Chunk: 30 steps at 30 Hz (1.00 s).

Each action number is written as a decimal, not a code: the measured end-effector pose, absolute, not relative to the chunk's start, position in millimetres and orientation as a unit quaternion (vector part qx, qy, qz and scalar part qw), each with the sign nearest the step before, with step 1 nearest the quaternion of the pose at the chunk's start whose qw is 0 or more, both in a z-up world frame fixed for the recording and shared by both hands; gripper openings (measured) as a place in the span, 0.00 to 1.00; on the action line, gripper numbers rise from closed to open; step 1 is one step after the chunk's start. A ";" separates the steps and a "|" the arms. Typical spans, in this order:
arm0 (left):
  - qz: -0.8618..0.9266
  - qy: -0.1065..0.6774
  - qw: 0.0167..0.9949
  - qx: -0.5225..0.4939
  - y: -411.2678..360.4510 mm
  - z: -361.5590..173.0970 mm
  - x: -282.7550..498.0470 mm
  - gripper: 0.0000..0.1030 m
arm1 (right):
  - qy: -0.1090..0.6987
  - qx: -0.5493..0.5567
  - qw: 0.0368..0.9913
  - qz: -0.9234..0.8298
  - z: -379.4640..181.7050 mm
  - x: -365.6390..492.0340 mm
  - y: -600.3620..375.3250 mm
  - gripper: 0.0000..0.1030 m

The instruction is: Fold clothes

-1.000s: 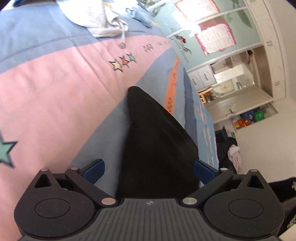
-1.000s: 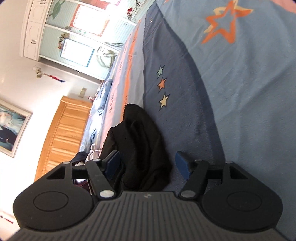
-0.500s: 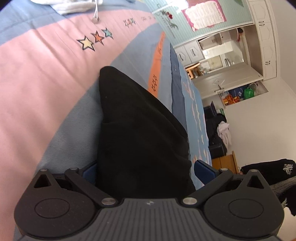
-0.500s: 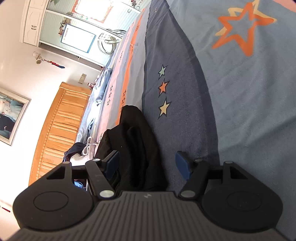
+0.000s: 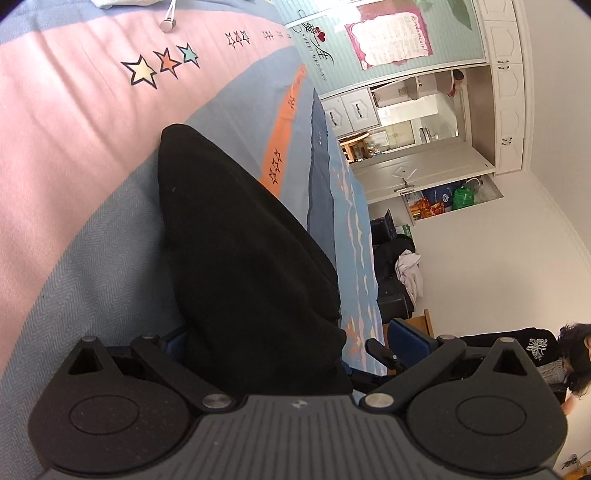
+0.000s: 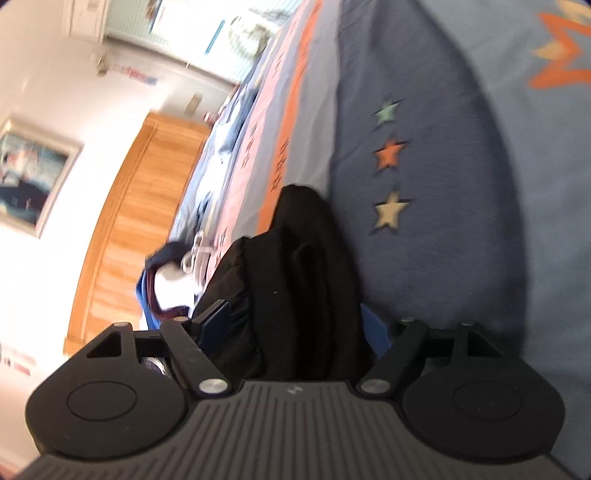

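On the bed (image 5: 74, 155), a black garment (image 5: 240, 258) is seen partly folded between both wide grippers, the right gripper (image 6: 295, 325) opening; smoothing seems left.

Both wrist views skim close over the bedspread (image 5: 74, 147), sharing the black garment (image 5: 240, 258); right view blurred.

- Black garment (image 5: 243, 266): near end lying hidden under the left gripper (image 5: 291, 343) body; covering most of one blue pad.
- Right wrist view: whole picture smearing with motion blur; clothes heap (image 6: 173, 280) left of the right gripper (image 6: 295, 325) staying unreadable.
- White cloth (image 5: 122, 3): running off the top edge.
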State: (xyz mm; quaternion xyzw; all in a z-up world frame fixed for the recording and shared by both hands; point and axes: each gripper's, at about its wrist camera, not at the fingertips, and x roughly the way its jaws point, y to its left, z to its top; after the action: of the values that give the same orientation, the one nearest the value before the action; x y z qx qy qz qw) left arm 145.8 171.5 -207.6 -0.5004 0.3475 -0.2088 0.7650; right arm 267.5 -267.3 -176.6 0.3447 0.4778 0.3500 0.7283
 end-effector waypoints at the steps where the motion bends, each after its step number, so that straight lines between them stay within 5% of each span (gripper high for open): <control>1: -0.210 0.349 0.765 -0.499 172.5 -206.5 145.3 0.99 | 0.482 0.334 0.724 0.363 -175.8 271.0 -263.0 0.81; 8: -0.222 0.350 0.753 -0.511 178.7 -209.8 149.0 0.99 | 0.498 0.333 0.658 0.456 -181.2 288.9 -262.8 0.88; 10: -0.223 0.351 0.751 -0.512 178.4 -210.4 150.0 0.99 | 0.516 0.313 0.666 0.437 -179.2 295.0 -258.1 0.80; 11: -0.222 0.351 0.752 -0.512 177.7 -210.4 150.4 0.99 | 0.525 0.301 0.679 0.416 -175.5 297.4 -256.0 0.62; 14: -0.221 0.353 0.755 -0.507 176.2 -209.5 151.2 0.99 | 0.532 0.271 0.718 0.358 -162.4 298.1 -255.3 0.60; 18: -0.227 0.357 0.752 -0.506 179.6 -208.9 151.5 0.99 | 0.538 0.251 0.721 0.358 -158.5 288.2 -254.3 0.64; 21: -0.230 0.360 0.753 -0.501 178.4 -207.8 154.0 0.99 | 0.553 0.229 0.713 0.366 -152.2 280.8 -248.7 0.79; 23: -0.222 0.374 0.769 -0.468 173.1 -203.6 156.3 0.92 | 0.550 0.215 0.722 0.362 -148.7 279.3 -239.7 0.86; 24: -0.214 0.385 0.779 -0.446 169.7 -201.2 157.5 0.79 | 0.548 0.207 0.728 0.358 -146.8 278.9 -234.9 0.78; 25: -0.202 0.398 0.790 -0.421 166.7 -200.8 158.5 0.55 | 0.545 0.193 0.738 0.348 -144.4 278.8 -228.6 0.67; 26: -0.190 0.405 0.795 -0.410 167.3 -203.3 159.1 0.43 | 0.547 0.179 0.745 0.337 -142.7 279.1 -223.0 0.44; 27: -0.191 0.404 0.789 -0.423 172.6 -209.0 159.2 0.32 | 0.549 0.174 0.748 0.331 -141.8 278.3 -220.3 0.38; 30: -0.194 0.393 0.784 -0.440 180.5 -219.0 156.0 0.24 | 0.532 0.167 0.761 0.333 -137.9 266.5 -220.8 0.33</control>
State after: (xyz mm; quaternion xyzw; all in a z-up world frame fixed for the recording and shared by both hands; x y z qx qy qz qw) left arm 156.0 180.5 -219.0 -0.4403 0.3928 -0.1943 0.7836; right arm 266.5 -220.8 -137.9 0.1666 0.5317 0.3329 0.7607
